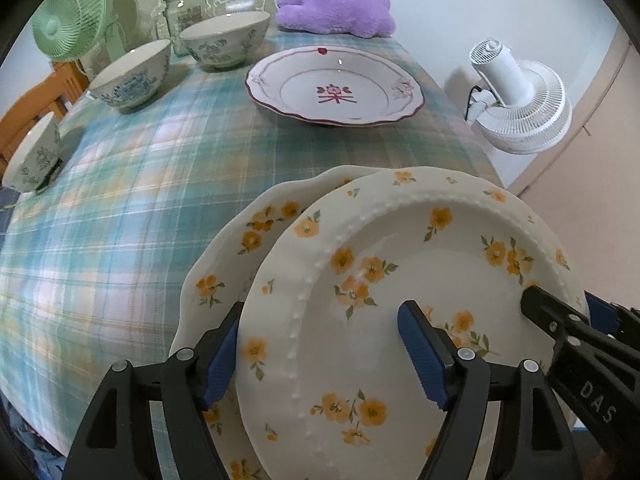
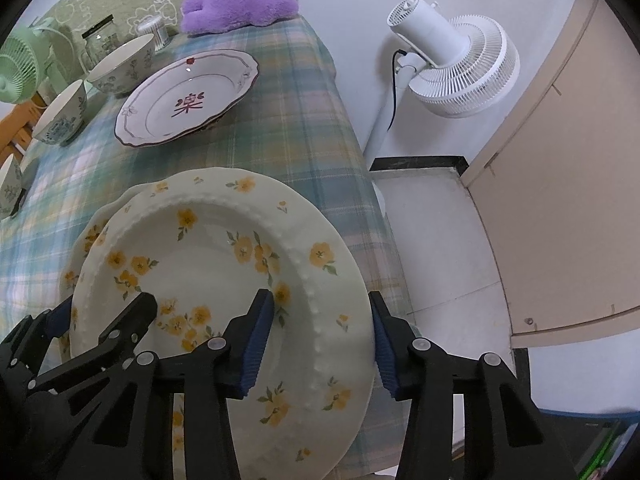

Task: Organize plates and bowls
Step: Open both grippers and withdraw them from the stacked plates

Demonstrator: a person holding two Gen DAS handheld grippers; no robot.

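**Two grippers on the top yellow-flowered plate at the near edge**

The step in hand looks like stacking the matching plates. A glossy white ceramic plate with yellow flowers and a beaded ridge lies on a second yellow-flowered plate with a scalloped rim, offset to the right of it, at the near right corner of the green-and-blue plaid tablecloth.

The left gripper stands spread wide, one blue ribbed pad outside the top plate's left rim and the other over its well. The right gripper straddles the right rim the same way. Neither pair of fingers is visibly pressing on the plate; whether any pad touches the glaze I cannot tell.

Next, by my judgement, the top plate needs nudging left until it sits centred on the lower one, or both sets of fingers must close on the rim before lifting. The glaze is smooth and likely slippery.

Farther off sit a shallow white plate with a maroon rim and red motif and three white bowls with blue floral print, to the far left and not yet gathered.
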